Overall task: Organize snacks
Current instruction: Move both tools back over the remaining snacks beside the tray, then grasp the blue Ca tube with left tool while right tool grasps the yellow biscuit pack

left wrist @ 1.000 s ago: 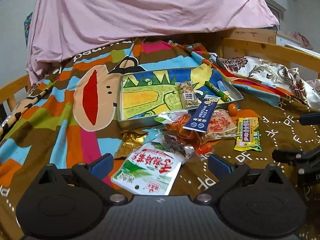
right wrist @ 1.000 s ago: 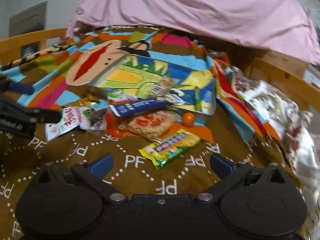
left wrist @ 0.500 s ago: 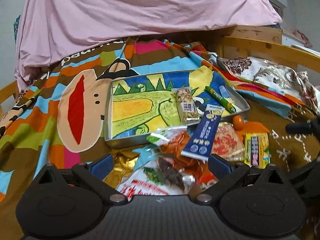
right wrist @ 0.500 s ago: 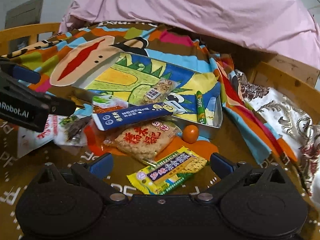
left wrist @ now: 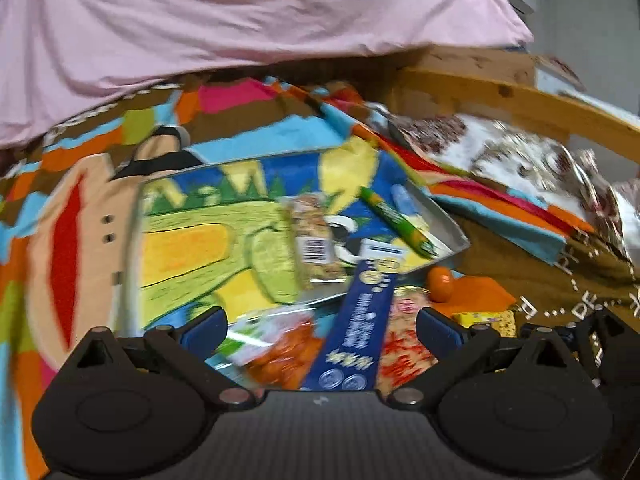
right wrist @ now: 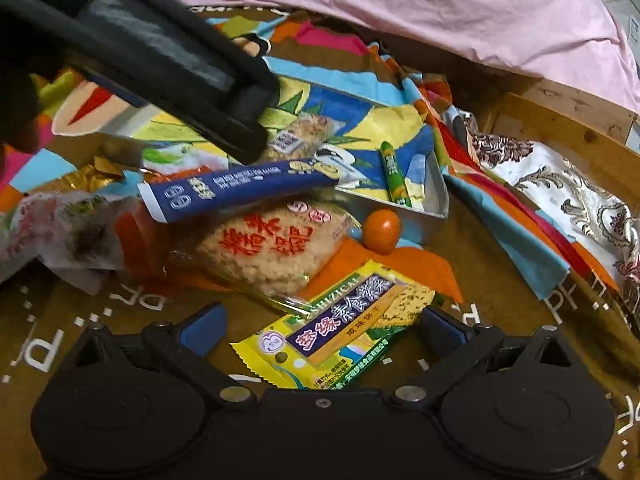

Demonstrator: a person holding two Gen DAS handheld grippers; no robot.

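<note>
The left gripper (left wrist: pixel 320 326) is spread wide with nothing clamped; the long blue snack packet (left wrist: pixel 358 322) lies between its fingers, running from the near edge up over the tray's near rim. An orange-filled clear bag (left wrist: pixel 286 354) sits just left of that packet, and a round rice cracker pack (left wrist: pixel 402 344) just right of it, all three in the gap of the jaws, though the blur hides whether anything touches. The metal tray (left wrist: pixel 448 222) with a cartoon-print bottom lies farther off and holds a nut bar (left wrist: pixel 314 236) and a green stick (left wrist: pixel 398 218). A small orange fruit (left wrist: pixel 440 284) rests near the tray's right corner.

The right gripper (right wrist: pixel 322 330) is also released, empty, with the yellow snack pack (right wrist: pixel 340 332) lying between its fingers on the brown blanket (right wrist: pixel 500 280). Beyond it lie the cracker pack and the blue packet, with the left gripper's black body at far left
</note>
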